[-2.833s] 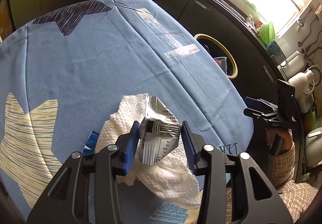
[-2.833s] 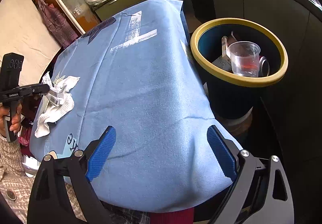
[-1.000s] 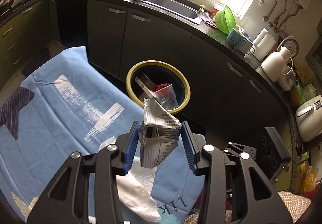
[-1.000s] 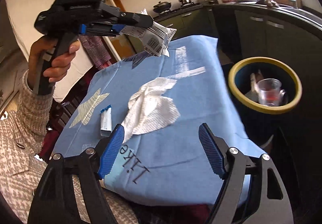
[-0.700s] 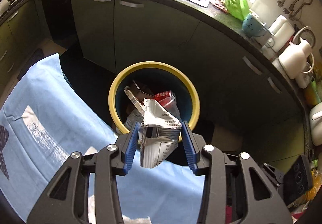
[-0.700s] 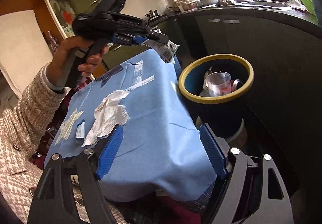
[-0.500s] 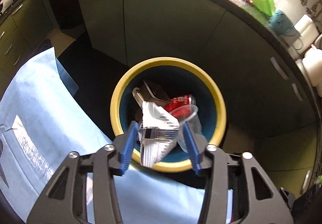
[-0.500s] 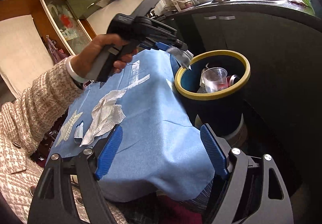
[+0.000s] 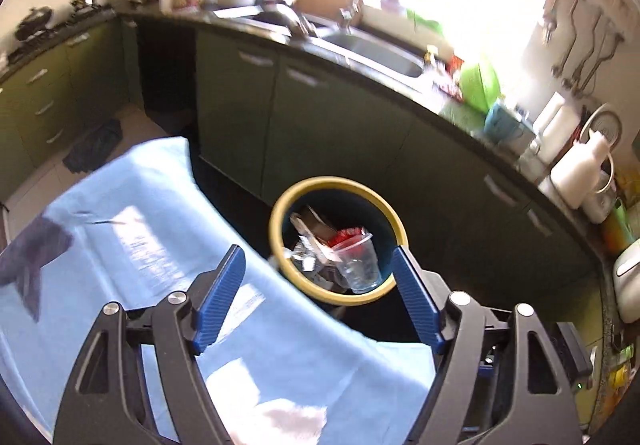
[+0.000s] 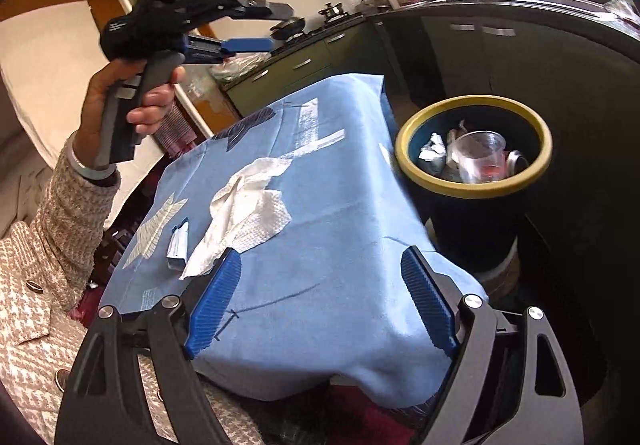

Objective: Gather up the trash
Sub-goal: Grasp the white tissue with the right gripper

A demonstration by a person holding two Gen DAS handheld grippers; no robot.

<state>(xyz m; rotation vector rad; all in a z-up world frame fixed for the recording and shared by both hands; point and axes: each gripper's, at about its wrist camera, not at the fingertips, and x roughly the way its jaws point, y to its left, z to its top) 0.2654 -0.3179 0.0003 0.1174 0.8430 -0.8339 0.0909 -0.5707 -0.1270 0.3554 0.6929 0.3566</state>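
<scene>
Left gripper [image 9: 316,293] raised, fingers apart, empty. Right gripper [image 10: 320,301] low over worktop [image 10: 340,213], fingers spread, empty. Paper towel [image 10: 248,205] and small packet [image 10: 178,245] waiting. Risk: snagging blue cloth along with towel, dragging packet off.

We see a blue tablecloth [image 10: 332,229] with a pale star [image 10: 154,229] near its left edge and a dark star [image 10: 248,123] at the far corner. Behind, dark green cabinets [image 9: 320,117] carry a steel sink [image 9: 376,53], a green colander [image 9: 478,83] and a white kettle [image 9: 576,169].
</scene>
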